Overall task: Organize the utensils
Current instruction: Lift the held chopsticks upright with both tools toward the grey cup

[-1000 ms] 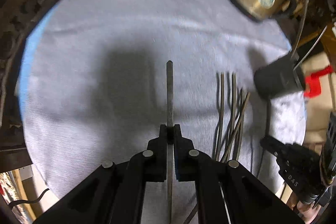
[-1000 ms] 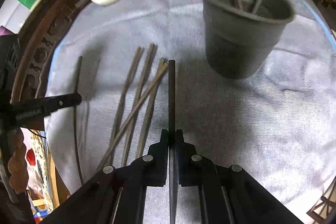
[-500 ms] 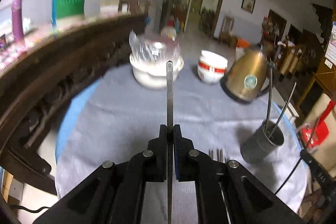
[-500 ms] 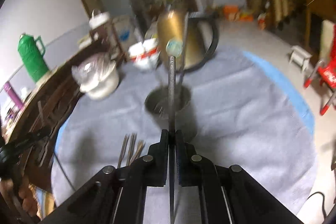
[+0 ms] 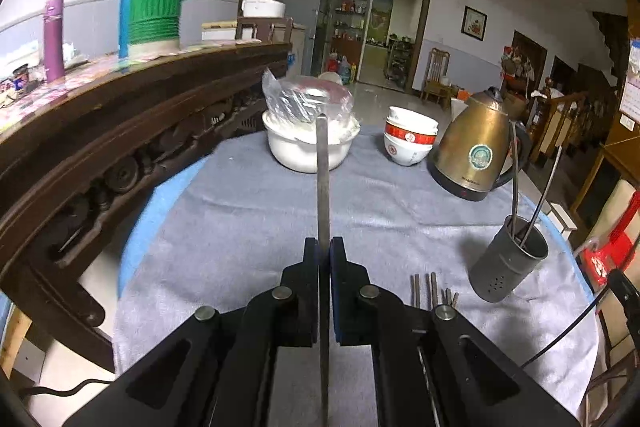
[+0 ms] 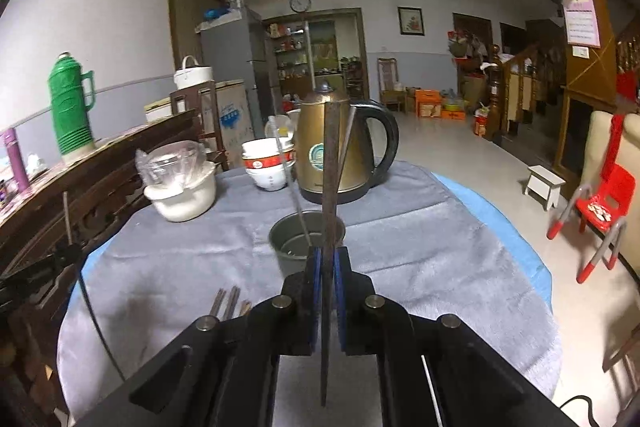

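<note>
Loose chopsticks (image 5: 430,287) mostly hidden behind left hand-held gripper (image 5: 324,259)

The cloth (image 5: 248,211) is grey, soft and napped. The kettle (image 5: 476,147) is glossy brassy metal, the cup (image 5: 504,267) matt grey, the chopsticks (image 5: 424,289) dull metal. The sideboard (image 5: 120,147) is dark carved wood.

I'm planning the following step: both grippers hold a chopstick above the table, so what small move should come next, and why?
Probably carry the right gripper forward and tip its chopstick down into the grey holder. Its jaws are shut on the stick, the holder stands just ahead with two sticks in it already, and more chopsticks still lie on the cloth.
</note>
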Available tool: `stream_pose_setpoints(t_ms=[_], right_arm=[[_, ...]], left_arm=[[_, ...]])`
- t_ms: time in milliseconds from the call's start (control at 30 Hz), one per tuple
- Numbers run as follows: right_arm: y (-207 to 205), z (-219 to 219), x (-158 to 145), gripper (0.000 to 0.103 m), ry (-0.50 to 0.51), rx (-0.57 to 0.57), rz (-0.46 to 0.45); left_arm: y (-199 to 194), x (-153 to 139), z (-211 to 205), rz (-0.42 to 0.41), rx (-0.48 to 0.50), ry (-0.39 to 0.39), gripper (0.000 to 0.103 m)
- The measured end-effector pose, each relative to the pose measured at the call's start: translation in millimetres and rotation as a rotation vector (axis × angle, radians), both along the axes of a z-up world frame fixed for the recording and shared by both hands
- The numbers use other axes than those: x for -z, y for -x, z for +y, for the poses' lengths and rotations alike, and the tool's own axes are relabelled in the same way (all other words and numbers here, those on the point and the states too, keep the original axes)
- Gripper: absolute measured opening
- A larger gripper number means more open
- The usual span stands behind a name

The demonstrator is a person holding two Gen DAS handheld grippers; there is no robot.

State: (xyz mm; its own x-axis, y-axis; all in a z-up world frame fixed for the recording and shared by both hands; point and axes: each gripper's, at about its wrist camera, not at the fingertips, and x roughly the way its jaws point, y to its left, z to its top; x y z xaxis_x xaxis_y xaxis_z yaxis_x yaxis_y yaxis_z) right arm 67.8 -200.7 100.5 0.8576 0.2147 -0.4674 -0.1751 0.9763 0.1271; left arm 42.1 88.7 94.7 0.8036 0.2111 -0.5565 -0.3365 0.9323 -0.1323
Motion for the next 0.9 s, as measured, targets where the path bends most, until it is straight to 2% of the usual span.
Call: stream_pose_setpoints(t_ms=[167,333,567,667,800,900], right_arm=[[25.9,-8.8,-1.0,0.007,-0.024,-0.008,0.007],[43.2,-12.9,7.3,0.007,-0.030,-0.015,0.032],[49.7,-29.0,12.5,0.007,-0.090,0.017,0.056],[47.7,-38.1,8.3,0.007,-0.126,0.031,0.059],[49.2,-45.2,-1.3,0.007,-0.144,0.047,0.036],[50.9,-45.2,-2.1,0.007,-0.137,0.050,0.028]], left_arm=[[25.7,-5.9,6.3,-0.016,-0.002,0.036,0.006],[51.4,-11.1,4.1,-0.029,0.015,0.040,0.007],[70.2,-19.4,3.5,-0.053,0.020,0.059,0.006],[71.0,-30.2,7.3,-0.087,0.013,0.075,0.006],[69.4,-43.3,6.5,-0.155,-0.005,0.048,0.006],[62.9,-39.7,2.1,-0.184,-0.019,0.011,0.006]])
